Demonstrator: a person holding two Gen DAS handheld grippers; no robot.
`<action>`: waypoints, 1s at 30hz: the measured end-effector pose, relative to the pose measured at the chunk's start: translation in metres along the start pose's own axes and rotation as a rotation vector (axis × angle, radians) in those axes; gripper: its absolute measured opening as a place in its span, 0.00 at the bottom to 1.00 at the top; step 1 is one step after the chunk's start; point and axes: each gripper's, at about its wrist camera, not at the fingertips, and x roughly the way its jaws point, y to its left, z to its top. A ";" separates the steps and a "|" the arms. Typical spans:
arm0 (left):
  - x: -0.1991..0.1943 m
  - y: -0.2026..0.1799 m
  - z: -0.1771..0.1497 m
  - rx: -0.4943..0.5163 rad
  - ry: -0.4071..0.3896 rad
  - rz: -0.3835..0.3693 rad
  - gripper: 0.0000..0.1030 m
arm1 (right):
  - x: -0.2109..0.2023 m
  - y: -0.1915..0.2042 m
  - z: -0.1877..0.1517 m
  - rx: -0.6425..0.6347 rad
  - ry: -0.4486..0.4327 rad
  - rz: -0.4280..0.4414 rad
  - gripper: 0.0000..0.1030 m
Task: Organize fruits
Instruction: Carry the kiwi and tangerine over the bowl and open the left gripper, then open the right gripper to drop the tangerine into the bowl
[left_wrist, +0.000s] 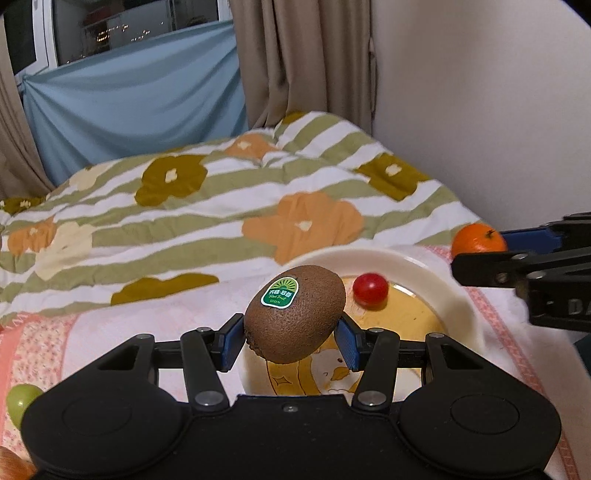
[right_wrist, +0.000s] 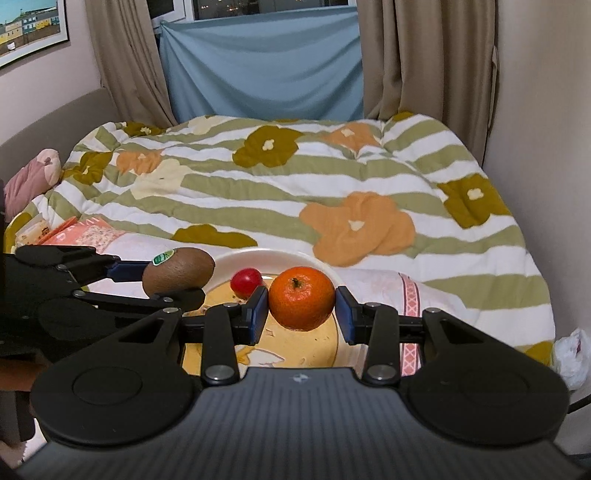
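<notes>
My left gripper (left_wrist: 293, 341) is shut on a brown kiwi (left_wrist: 295, 312) with a green sticker and holds it over the near left rim of a white plate (left_wrist: 436, 273) with a yellow cartoon print. A red cherry tomato (left_wrist: 370, 290) lies on the plate. My right gripper (right_wrist: 302, 313) is shut on an orange mandarin (right_wrist: 301, 297) and holds it above the plate (right_wrist: 236, 258). The kiwi (right_wrist: 178, 271), the left gripper (right_wrist: 162, 282) and the tomato (right_wrist: 246, 282) also show in the right wrist view. The mandarin (left_wrist: 478, 238) and right gripper (left_wrist: 491, 254) show at the right of the left wrist view.
The plate rests on a pink and white towel (left_wrist: 110, 332) on a bed with a green-striped flowered quilt (right_wrist: 295, 177). A green grape (left_wrist: 22, 400) lies on the towel at the left. A wall (left_wrist: 498, 110) is on the right; curtains (right_wrist: 258, 66) stand behind.
</notes>
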 end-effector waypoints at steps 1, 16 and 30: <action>0.005 -0.001 -0.001 0.003 0.010 0.004 0.55 | 0.003 -0.002 -0.001 0.002 0.006 0.000 0.53; 0.037 -0.017 -0.007 0.057 0.077 0.048 0.70 | 0.020 -0.019 -0.011 0.028 0.049 0.006 0.53; 0.008 -0.011 -0.015 0.040 0.078 0.040 0.82 | 0.031 -0.011 -0.010 -0.002 0.066 0.027 0.53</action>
